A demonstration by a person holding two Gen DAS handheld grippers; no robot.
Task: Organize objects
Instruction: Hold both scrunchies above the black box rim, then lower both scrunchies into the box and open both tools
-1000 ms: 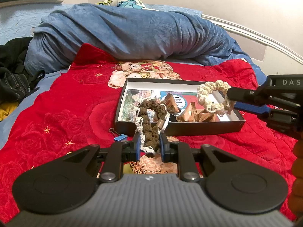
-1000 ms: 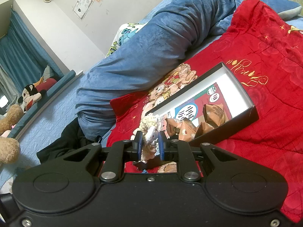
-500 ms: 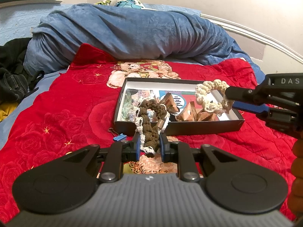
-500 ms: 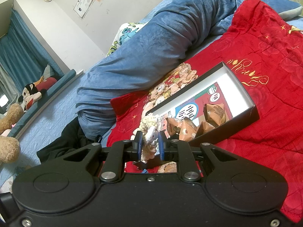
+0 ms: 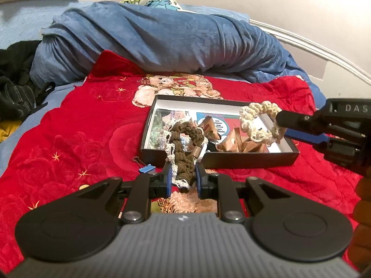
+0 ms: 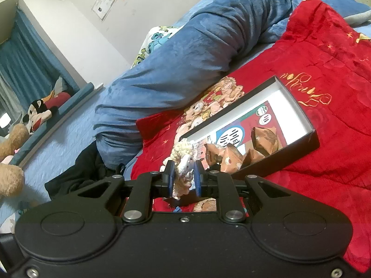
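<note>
- Our left gripper [image 5: 183, 180] points slightly downward over the red blanket [image 5: 76, 143], just short of the near wall of the black box [image 5: 243, 158]. It is clenched on a brown crocheted scrunchie [image 5: 183, 143] edged with white lace, whose loop rises ahead of the fingers and hangs over the box's near-left corner.
- Our right gripper [image 6: 183, 179] comes in from the right, tilted a little downward, and is clamped on a cream crocheted scrunchie [image 5: 260, 125]. In the left wrist view that loop hangs above the right half of the box.
- The open box lies on the bed with a printed sheet on its floor and several brown, angular wooden pieces [image 6: 234, 155] heaped toward the near side; we cannot count them surely.
- A blue binder clip [image 5: 146, 168] lies on the blanket just left of the left gripper.
- A rolled blue duvet [image 5: 162, 44] lies beyond the box.
- We count two scrunchies, one box, one clip.
</note>
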